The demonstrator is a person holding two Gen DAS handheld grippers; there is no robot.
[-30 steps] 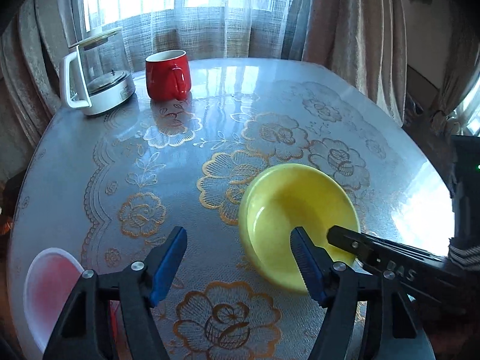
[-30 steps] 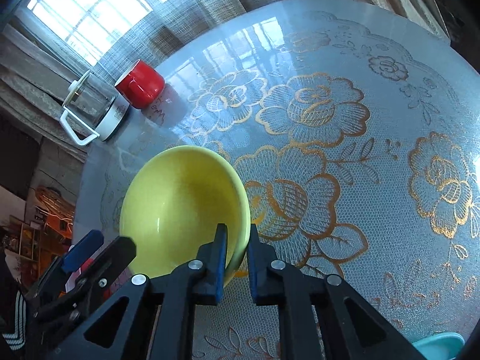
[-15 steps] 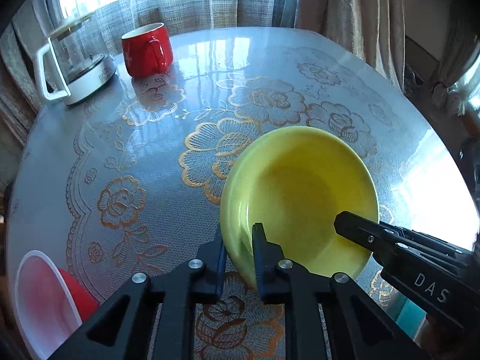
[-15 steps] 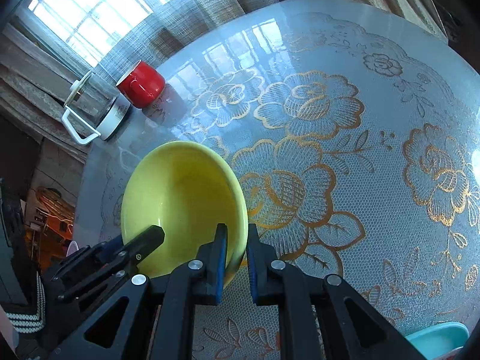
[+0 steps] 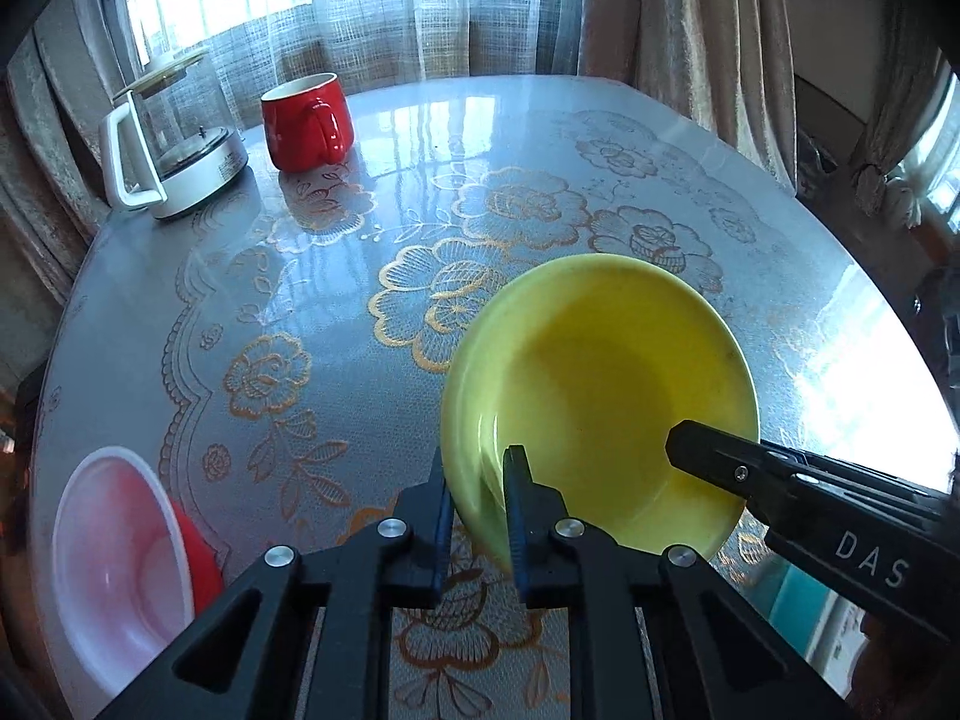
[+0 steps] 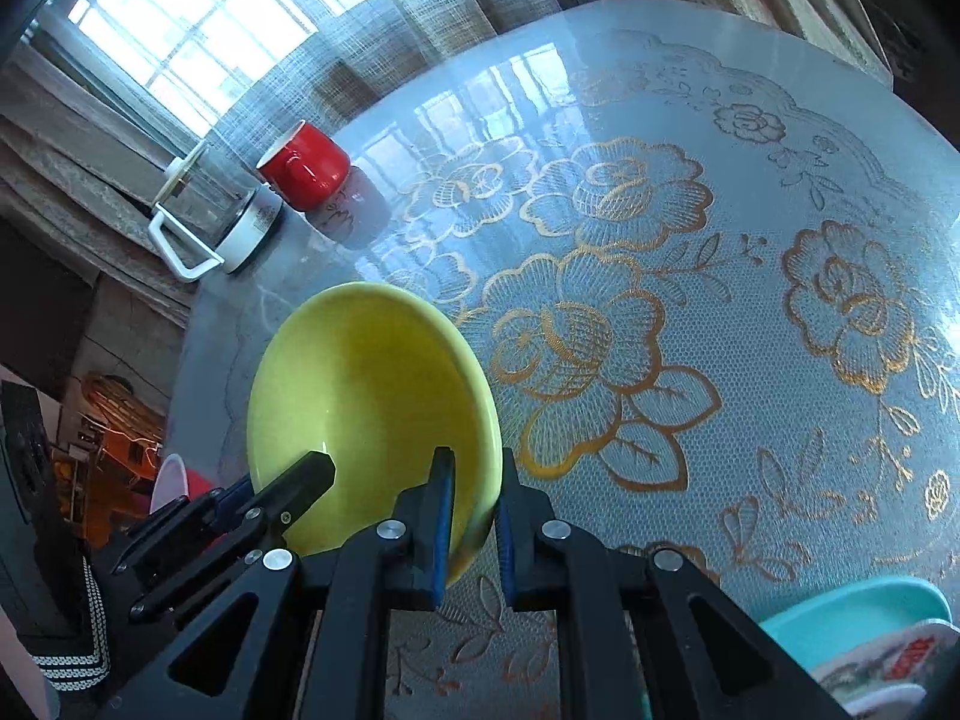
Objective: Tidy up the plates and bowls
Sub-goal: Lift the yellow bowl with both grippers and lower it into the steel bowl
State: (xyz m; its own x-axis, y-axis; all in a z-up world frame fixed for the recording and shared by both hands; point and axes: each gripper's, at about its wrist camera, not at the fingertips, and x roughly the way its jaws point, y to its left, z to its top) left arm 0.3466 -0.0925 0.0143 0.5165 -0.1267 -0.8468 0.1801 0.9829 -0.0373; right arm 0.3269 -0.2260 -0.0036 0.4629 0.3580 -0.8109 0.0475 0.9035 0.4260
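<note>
A yellow bowl [image 5: 606,396] is held tilted above the table by both grippers. My left gripper [image 5: 477,501] is shut on its near left rim. My right gripper [image 6: 471,507] is shut on its right rim; the bowl also shows in the right wrist view [image 6: 366,414]. The right gripper's black fingers [image 5: 780,480] reach in from the right in the left wrist view. A red bowl with a white inside [image 5: 120,546] stands at the table's near left edge. A teal plate [image 6: 858,612] lies at the near right.
A red mug [image 5: 306,120] and a glass kettle with a white handle [image 5: 174,150] stand at the far left of the round table [image 5: 420,192], which has a gold floral cover. Curtains and a window lie behind.
My left gripper went from open beside the bowl to shut on its left rim. The bowl has lifted and tilted. My right gripper has stayed shut on the right rim.
</note>
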